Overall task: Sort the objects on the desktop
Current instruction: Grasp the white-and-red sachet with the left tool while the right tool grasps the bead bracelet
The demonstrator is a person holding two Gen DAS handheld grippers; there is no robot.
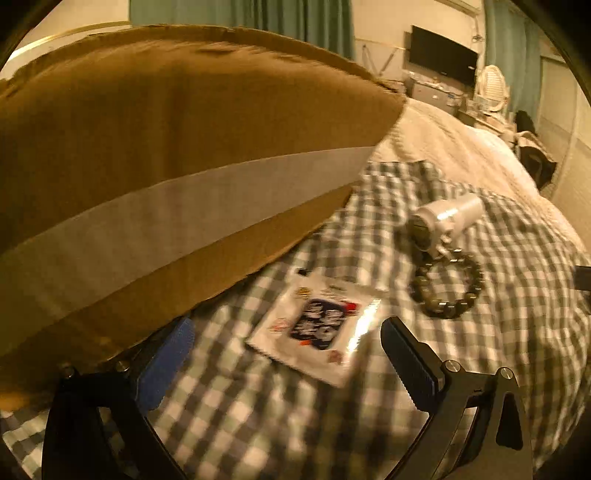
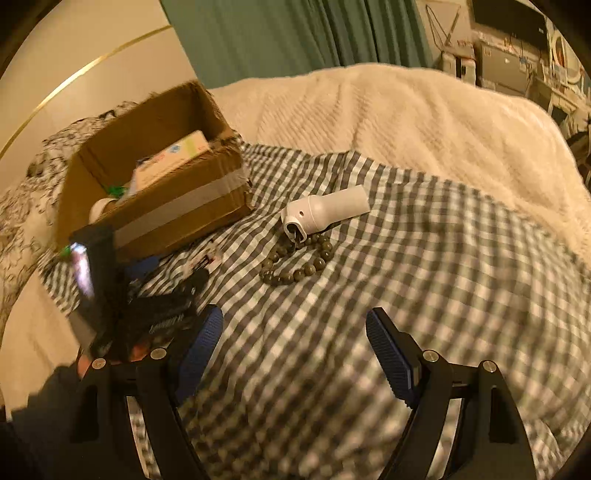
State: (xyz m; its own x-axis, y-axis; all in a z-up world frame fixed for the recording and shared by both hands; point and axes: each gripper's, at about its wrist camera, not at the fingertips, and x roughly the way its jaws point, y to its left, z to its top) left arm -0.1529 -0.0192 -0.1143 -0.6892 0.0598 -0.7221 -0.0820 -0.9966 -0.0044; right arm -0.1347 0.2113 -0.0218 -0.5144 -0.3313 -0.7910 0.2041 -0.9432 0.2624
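Observation:
A white snack packet lies flat on the checked cloth, just ahead of my open, empty left gripper, which sits close beside the cardboard box. A white bottle-shaped device lies on its side with a dark bead bracelet touching it. In the right wrist view the device and the bracelet lie ahead of my open, empty right gripper. The box at the left holds several items. The left gripper shows next to it.
The checked cloth lies over a cream bedspread. A patterned pillow lies behind the box. Green curtains and a dresser with a dark screen stand across the room.

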